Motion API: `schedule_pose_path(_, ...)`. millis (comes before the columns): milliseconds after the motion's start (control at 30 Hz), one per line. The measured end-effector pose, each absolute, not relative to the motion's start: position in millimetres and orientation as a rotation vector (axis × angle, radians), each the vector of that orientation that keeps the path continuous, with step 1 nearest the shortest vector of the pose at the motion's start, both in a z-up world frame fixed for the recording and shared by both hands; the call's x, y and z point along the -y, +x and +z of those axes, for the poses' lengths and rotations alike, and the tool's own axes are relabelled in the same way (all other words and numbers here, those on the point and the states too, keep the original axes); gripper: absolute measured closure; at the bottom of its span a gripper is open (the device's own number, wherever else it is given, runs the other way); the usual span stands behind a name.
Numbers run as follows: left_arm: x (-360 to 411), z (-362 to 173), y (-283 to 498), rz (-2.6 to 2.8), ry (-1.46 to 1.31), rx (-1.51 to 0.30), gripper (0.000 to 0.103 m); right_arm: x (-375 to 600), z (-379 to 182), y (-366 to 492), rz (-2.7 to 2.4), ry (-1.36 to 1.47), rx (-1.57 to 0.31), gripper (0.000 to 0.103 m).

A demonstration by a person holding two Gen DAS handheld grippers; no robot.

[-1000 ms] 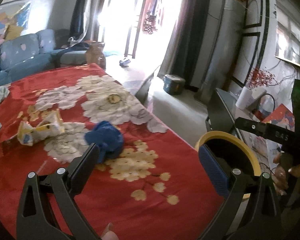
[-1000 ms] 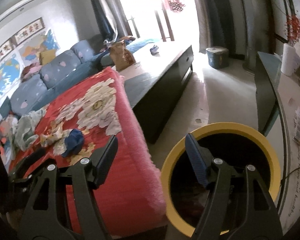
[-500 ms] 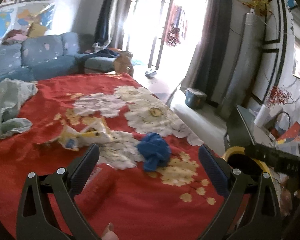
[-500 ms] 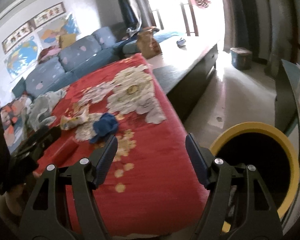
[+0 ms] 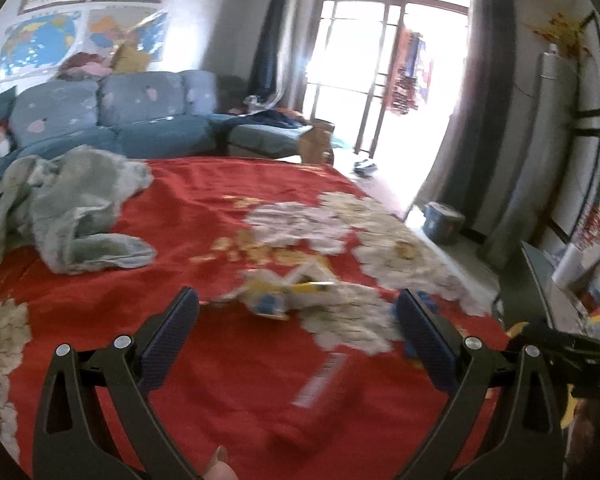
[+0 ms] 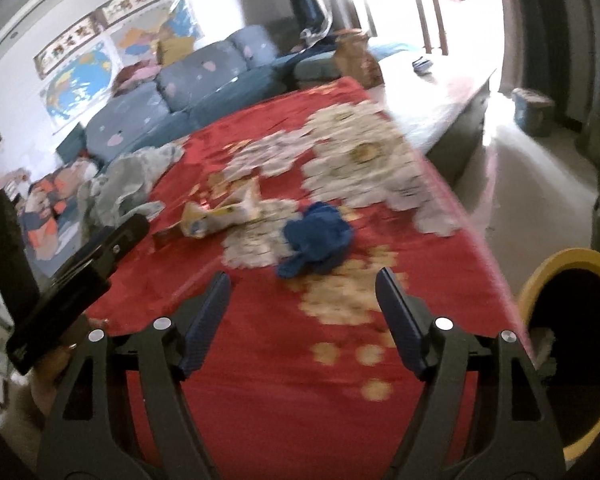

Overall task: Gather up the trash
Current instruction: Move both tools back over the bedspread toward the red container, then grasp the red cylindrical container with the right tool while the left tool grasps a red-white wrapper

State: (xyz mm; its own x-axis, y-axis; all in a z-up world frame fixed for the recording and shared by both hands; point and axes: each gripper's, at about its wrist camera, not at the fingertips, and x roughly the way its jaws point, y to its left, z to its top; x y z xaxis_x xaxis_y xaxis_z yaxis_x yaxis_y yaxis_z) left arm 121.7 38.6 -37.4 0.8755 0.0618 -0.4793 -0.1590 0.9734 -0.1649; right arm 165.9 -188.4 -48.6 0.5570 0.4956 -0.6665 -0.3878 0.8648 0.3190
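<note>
A crumpled white, yellow and blue wrapper (image 5: 288, 296) lies on the red flowered cover (image 5: 228, 216), just beyond my left gripper (image 5: 296, 320). That gripper is open and holds nothing. A blue crumpled wad (image 6: 320, 240) sits ahead of my right gripper (image 6: 302, 308), whose jaws are opening with nothing between them. The same wrapper (image 6: 220, 212) lies left of the wad. In the left wrist view the blue wad (image 5: 424, 300) is mostly hidden behind the right finger. A flat red packet (image 5: 320, 376) with a white label lies close below the left gripper.
A yellow-rimmed black bin (image 6: 572, 264) stands on the floor off the cover's right edge. A grey-green cloth (image 5: 72, 208) is heaped at the far left. A blue sofa (image 5: 140, 116) runs behind. A hand holds the left gripper's body (image 6: 80, 264).
Both views have swung left, away from the bin and over the red cover. The bin has slid to the right edge. The wrapper now sits between the left fingers in view.
</note>
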Motion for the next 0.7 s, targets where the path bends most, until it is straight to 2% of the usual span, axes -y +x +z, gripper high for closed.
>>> schedule_pose_path(333,-109.4,-58.5,119.8,0.23,-0.264,-0.555,0.008,109.4,-75.4,174.7,0.617,0.102,-0.939,0.036)
schedule_pose_path(400,-116.9,-62.7,122.8,0.221,-0.27,-0.568,0.021,98.0,-81.5,178.4,0.624,0.116,-0.964,0.036)
schedule_pose_path(533,-124.2,-68.3,131.2,0.184,-0.285,-0.594,0.031,77.6,-95.2,189.8,0.614,0.137,-1.022,0.037)
schedule_pose_path(700,-125.4,-76.8,145.9,0.117,-0.284,-0.631,0.055,65.1,-111.3,199.7,0.58,0.152,-1.075,0.043)
